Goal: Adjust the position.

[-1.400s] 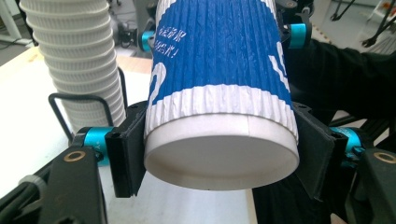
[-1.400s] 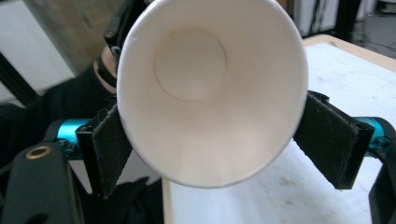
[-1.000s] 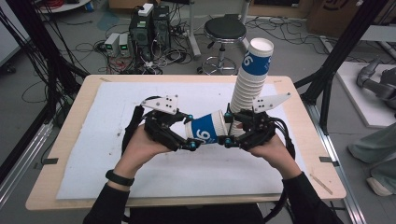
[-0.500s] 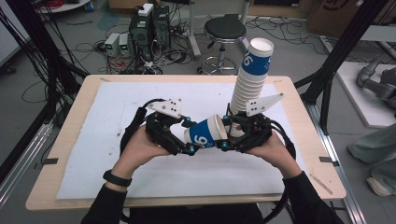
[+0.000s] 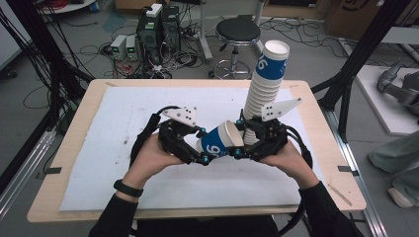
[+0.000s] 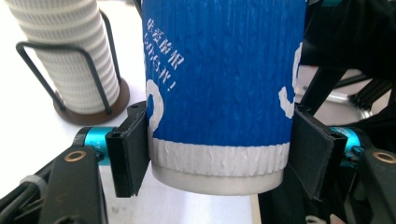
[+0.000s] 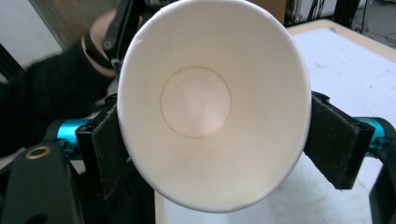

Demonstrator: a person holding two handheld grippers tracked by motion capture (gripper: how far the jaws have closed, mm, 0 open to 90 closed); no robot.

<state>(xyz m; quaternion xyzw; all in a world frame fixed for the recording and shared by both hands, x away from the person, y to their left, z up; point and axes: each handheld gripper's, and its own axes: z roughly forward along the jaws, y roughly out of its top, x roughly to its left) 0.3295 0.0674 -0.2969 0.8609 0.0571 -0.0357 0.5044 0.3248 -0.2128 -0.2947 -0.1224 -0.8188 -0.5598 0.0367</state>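
Both the left gripper (image 5: 205,152) and right gripper (image 5: 236,144) are clamping their jaws on one blue paper cup (image 5: 222,143), lying sideways above the surface (image 5: 123,118)

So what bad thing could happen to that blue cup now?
The paper cup is pinched from both sides, by the left gripper near its base and the right gripper at its open rim, which already looks oval. Squeezing harder could crumple it. It also lies sideways in the air, so if both let go it would likely fall. The tall cup stack stands close behind and might get bumped over.
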